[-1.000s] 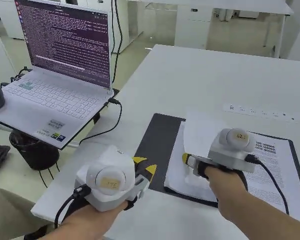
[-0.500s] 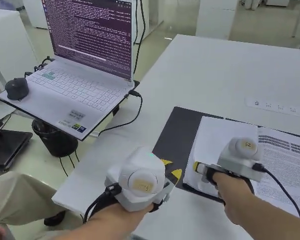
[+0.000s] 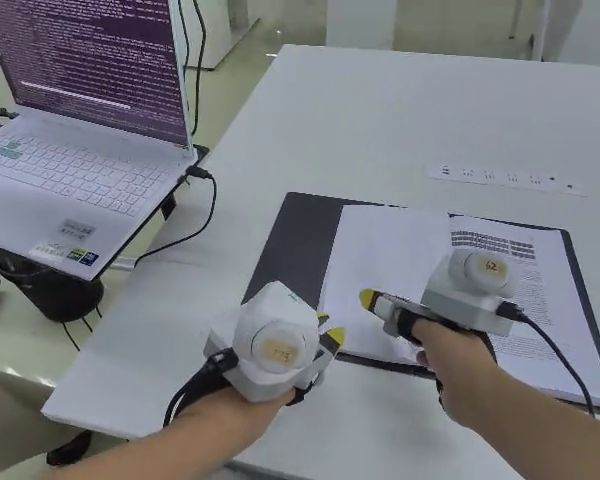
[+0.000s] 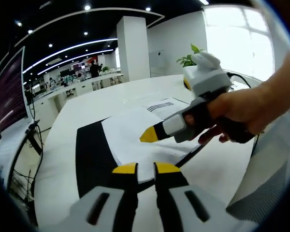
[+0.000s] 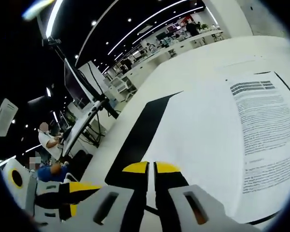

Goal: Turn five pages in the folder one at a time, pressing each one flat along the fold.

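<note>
The folder lies open on the white table, its black cover (image 3: 290, 250) (image 4: 89, 154) (image 5: 145, 125) spread to the left. A blank white page (image 3: 400, 260) (image 4: 130, 135) (image 5: 198, 125) rests flat across the fold. To its right lies a printed page (image 3: 525, 290) (image 5: 266, 116). My right gripper (image 3: 368, 298) (image 4: 149, 135) (image 5: 151, 167) hovers shut, low over the blank page's near left part. My left gripper (image 3: 332, 333) (image 4: 146, 168) (image 5: 77, 188) is shut by the folder's near left corner, with nothing in its jaws.
An open laptop (image 3: 70, 120) stands on a lower stand left of the table, and its black cable (image 3: 195, 230) hangs by the table edge. A white power strip (image 3: 500, 178) lies beyond the folder. The table's near edge is just under my hands.
The page that stood raised at my right gripper has come down flat on the left side. My left gripper has closed in on the folder's near corner. The head camera has shifted.
</note>
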The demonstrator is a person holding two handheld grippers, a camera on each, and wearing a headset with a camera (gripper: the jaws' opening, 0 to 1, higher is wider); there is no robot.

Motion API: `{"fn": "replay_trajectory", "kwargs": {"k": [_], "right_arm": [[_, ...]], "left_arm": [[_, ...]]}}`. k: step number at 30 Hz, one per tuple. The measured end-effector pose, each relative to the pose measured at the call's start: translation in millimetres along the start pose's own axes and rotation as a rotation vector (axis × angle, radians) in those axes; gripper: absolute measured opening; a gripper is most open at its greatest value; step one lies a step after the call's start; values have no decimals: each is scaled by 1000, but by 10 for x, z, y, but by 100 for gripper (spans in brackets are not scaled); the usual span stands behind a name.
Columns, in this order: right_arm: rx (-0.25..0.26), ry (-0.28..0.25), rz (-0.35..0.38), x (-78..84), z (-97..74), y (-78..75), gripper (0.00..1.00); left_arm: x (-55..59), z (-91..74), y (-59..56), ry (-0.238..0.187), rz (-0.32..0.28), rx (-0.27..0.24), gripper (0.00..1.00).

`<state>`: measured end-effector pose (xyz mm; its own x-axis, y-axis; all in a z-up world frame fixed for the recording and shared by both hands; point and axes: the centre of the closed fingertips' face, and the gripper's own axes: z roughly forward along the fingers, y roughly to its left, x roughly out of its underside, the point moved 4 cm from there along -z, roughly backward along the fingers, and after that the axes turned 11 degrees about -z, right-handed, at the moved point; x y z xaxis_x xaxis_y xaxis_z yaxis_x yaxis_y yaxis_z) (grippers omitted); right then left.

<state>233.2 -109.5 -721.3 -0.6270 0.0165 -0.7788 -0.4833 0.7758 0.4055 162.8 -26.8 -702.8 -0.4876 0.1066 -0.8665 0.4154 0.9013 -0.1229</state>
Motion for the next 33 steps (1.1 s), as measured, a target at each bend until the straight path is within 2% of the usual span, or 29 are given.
{"fn": "replay_trajectory", "kwargs": {"k": [4,10,15,18,19,29,33], "right_arm": [[44,-28,21,-54,-156,-277,0],[92,-44,26,-107,-283,-560,0],[106,-58,36,-143,-279,-726,0],[105,-94,-31,-204,-244,-784,0],[103,-93,-31,-208,-228,-804,0],[91,-79,-142,-292,5,-1020,0],[99,-66,-159,-290,101,-1118,0]], "left_arm": [[49,224,-15,22,-28,-10,11],[154,509,18,52,-73,-63,11],[281,586,61,72,-93,-106,11],[403,580,84,101,-75,-125,10],[386,565,80,64,-67,-119,10],[411,564,94,25,-84,-124,10],[421,576,104,15,-93,-131,10]]}}
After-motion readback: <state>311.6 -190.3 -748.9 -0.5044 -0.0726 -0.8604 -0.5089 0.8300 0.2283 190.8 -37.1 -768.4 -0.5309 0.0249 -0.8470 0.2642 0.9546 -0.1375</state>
